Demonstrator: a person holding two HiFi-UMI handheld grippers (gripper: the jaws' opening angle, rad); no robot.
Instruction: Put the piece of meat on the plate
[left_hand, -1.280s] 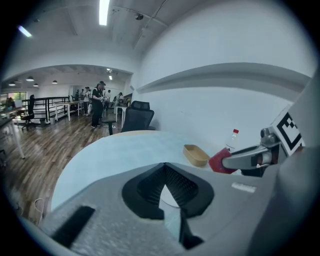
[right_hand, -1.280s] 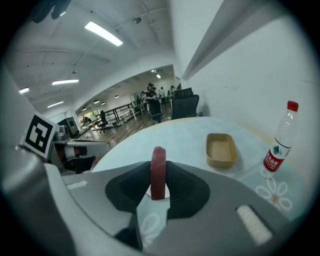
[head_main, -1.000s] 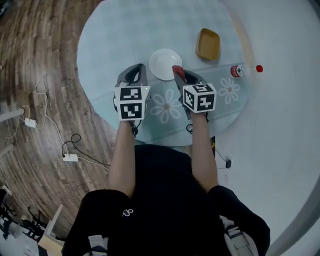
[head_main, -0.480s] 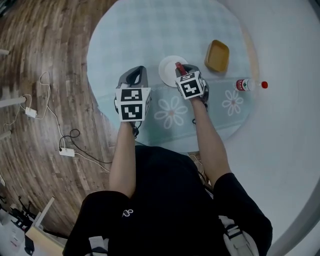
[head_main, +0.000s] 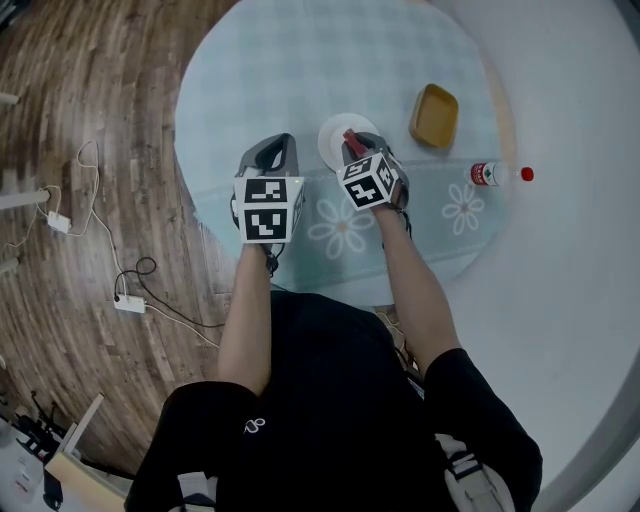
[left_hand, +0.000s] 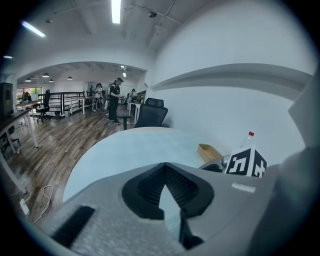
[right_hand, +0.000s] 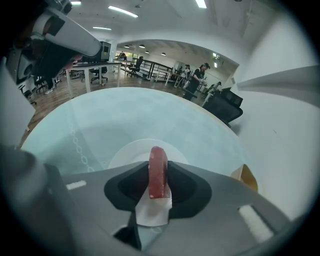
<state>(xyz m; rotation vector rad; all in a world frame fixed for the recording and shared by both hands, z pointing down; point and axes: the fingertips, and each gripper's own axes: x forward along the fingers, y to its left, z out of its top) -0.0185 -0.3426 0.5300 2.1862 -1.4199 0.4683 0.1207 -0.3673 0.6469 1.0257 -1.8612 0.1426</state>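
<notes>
The right claw hangs over the near right part of the white plate and points steeply down. The piece of meat stands on edge between its two jaws. The jaws are opening, though both pads look to be against the flat red sides of the slab. The slab's lower end hangs above the plate's surface, and whether it touches there cannot be told. The left claw hovers just left of the plate, over the pale blue tabletop, with its jaws together at the tips and nothing between them. To the far right of the plate, apart from it, lies a shallow yellow-brown tray. Farther right, a clear bottle with a red cap stands near the tabletop's edge. White flower prints mark the cloth on the near side, beside the person's forearms.
</notes>
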